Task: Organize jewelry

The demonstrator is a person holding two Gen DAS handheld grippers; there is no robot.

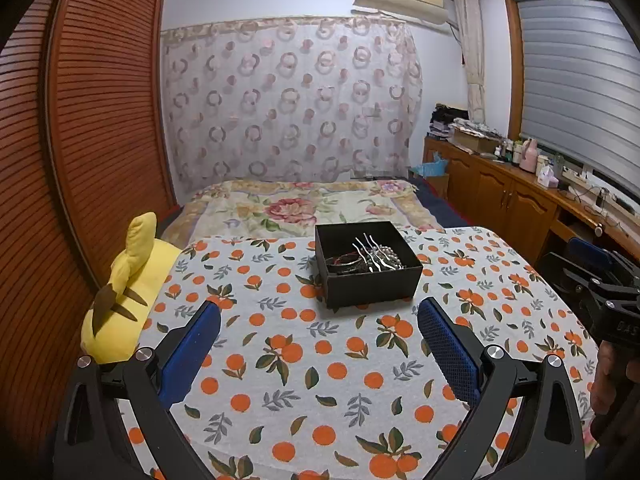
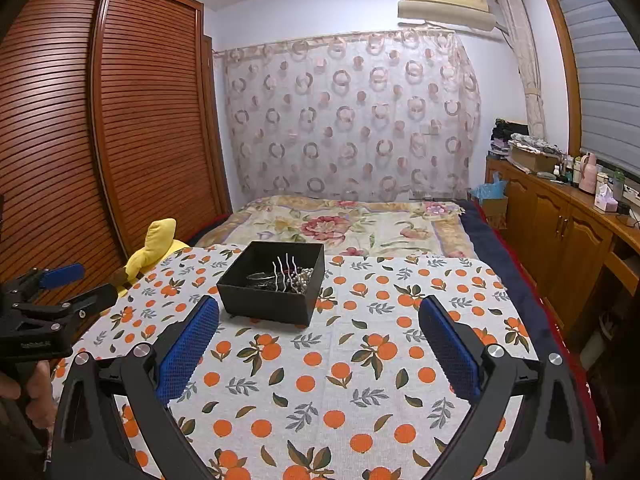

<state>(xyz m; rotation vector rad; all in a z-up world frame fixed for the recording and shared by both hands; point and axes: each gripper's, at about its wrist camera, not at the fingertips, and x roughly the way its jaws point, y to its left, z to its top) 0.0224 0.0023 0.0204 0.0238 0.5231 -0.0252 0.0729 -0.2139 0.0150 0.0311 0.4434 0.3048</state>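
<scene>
Ahead of the left tongs [image 1: 319,320], spread wide and holding nothing, a black box [image 1: 368,264] sits on the desk [image 1: 304,384], open-topped, probably for easy reach; from the right wrist, the right tongs [image 2: 319,318] gape too, empty, near the box, whose tangled jewelry [image 2: 286,278] is hard to separate.

- A home bedroom: a bed [image 2: 352,224] under a floral blanket.
- A louvred wooden wardrobe [image 2: 120,120].
- A wall air conditioner [image 2: 444,0].
- A patterned curtain [image 2: 352,116].
</scene>
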